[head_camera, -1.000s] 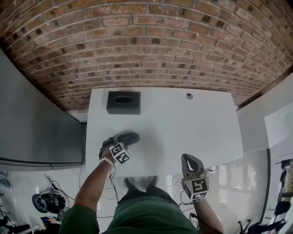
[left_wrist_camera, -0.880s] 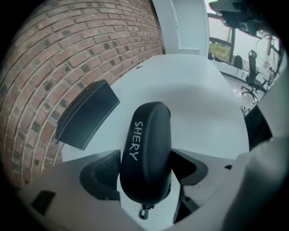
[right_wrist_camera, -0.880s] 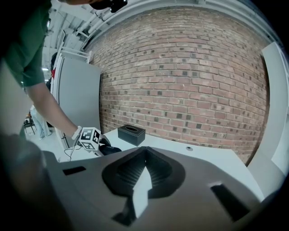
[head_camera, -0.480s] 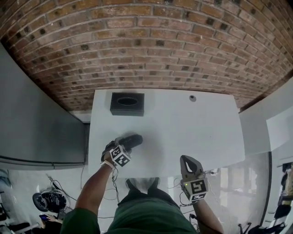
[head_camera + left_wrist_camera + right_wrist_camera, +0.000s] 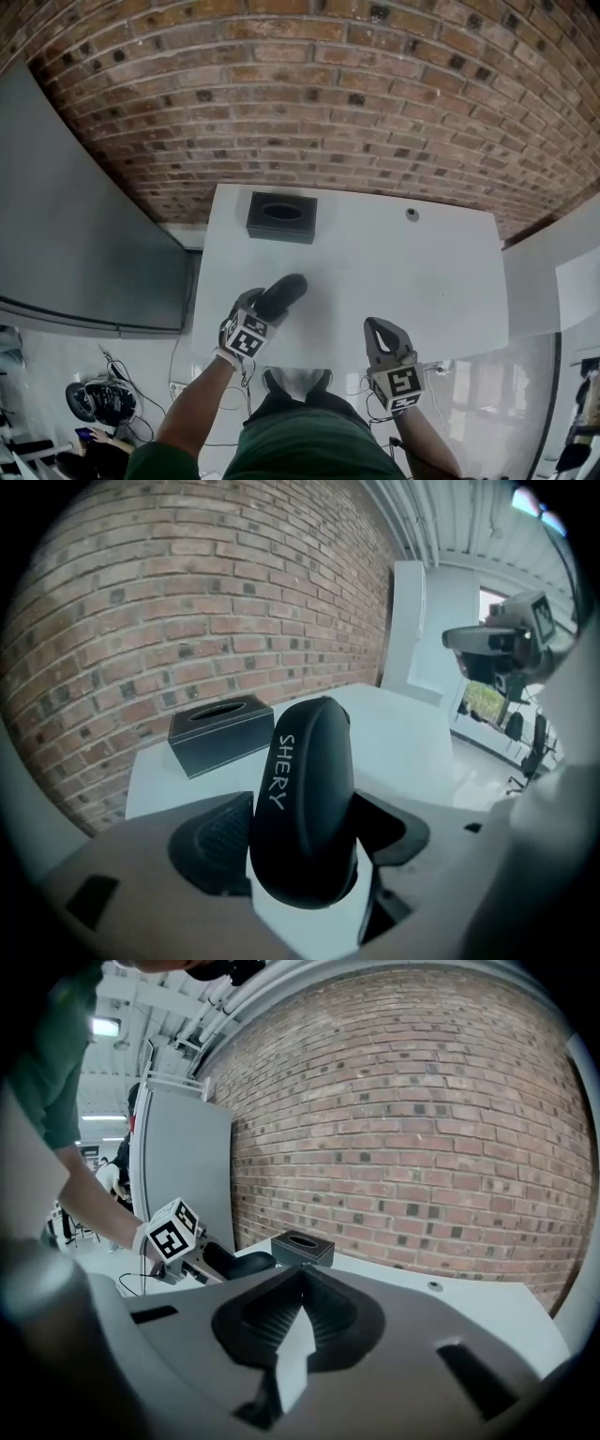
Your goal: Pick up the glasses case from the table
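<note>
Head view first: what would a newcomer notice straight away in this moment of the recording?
The eye goes first to the black glasses case printed SHERY, clamped in the left gripper and tilted up over the near-left part of the white table. Behind it, a black tissue box sits at the table's far edge against the big brick wall. The right gripper hangs shut and empty at the near edge.

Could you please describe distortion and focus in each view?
Head view: the brick wall bows strongly, fisheye. Left gripper view: the glasses case is sharp, its lettering legible; corners dark. Right gripper view: the wall bulges, corners black.
</note>
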